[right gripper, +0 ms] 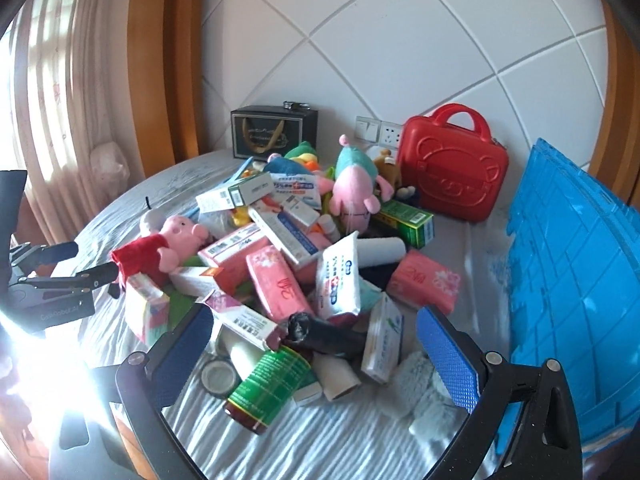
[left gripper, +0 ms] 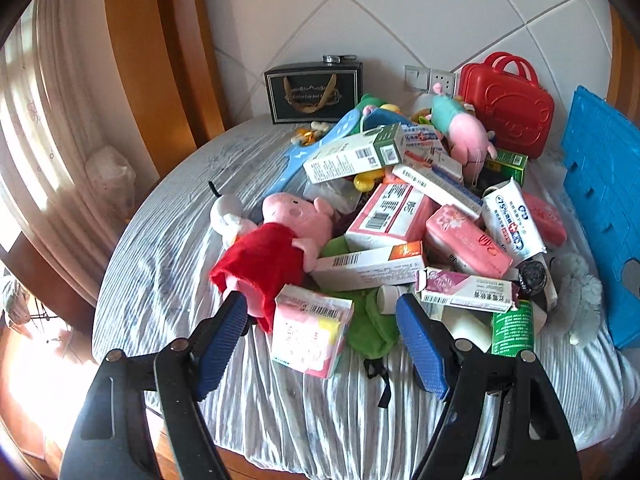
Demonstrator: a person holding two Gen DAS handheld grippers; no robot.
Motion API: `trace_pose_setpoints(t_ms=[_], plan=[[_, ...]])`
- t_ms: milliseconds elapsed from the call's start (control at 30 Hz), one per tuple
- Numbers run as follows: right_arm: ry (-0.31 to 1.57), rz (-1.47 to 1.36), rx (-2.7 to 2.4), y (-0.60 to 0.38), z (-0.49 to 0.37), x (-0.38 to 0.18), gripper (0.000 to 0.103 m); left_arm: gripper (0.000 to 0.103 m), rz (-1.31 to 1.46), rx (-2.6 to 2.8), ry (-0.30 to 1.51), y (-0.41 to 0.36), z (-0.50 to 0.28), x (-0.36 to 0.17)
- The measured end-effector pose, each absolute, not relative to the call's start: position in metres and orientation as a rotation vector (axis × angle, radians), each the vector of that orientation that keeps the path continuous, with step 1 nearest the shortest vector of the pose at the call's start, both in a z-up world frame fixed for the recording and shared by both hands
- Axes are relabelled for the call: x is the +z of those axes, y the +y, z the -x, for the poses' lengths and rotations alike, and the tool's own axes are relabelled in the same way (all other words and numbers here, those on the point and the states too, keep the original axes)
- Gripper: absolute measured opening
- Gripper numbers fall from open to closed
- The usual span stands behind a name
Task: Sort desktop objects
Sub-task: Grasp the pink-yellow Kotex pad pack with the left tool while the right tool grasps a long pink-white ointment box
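Both my left gripper (left gripper: pixel 322 344) and right gripper (right gripper: pixel 316 356) gape empty over pile; sorting unstarted, next grab pink box (left gripper: pixel 310 330) lower center.

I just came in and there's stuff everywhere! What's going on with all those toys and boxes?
Someone is starting to sort a big pile of boxes, tissue packs and plush toys on a table. Both grippers are open and hold nothing. The left gripper is over a pink box; the right gripper is over a green bottle.
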State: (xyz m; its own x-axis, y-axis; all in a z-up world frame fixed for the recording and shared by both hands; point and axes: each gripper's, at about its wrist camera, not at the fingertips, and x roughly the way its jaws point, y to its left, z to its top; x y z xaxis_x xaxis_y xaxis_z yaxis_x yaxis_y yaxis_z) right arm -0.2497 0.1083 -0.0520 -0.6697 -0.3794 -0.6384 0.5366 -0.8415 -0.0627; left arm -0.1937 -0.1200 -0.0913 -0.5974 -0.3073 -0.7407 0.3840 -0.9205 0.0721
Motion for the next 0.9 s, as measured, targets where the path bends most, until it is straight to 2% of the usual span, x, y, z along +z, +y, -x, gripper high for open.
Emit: trace_pose_setpoints(t_ms=[300,900], plan=[[0.337,-0.961,-2.326,0.1,0.273,-0.089,0.103,0.077,-1.291,-2.358,0.284,-0.145,0.193,-0.143],[0.49,-1.093,-2.238,0.04,0.29,-0.129,0.103,0.077,-1.463,-2.42,0.204,-0.176,0.233,-0.203]])
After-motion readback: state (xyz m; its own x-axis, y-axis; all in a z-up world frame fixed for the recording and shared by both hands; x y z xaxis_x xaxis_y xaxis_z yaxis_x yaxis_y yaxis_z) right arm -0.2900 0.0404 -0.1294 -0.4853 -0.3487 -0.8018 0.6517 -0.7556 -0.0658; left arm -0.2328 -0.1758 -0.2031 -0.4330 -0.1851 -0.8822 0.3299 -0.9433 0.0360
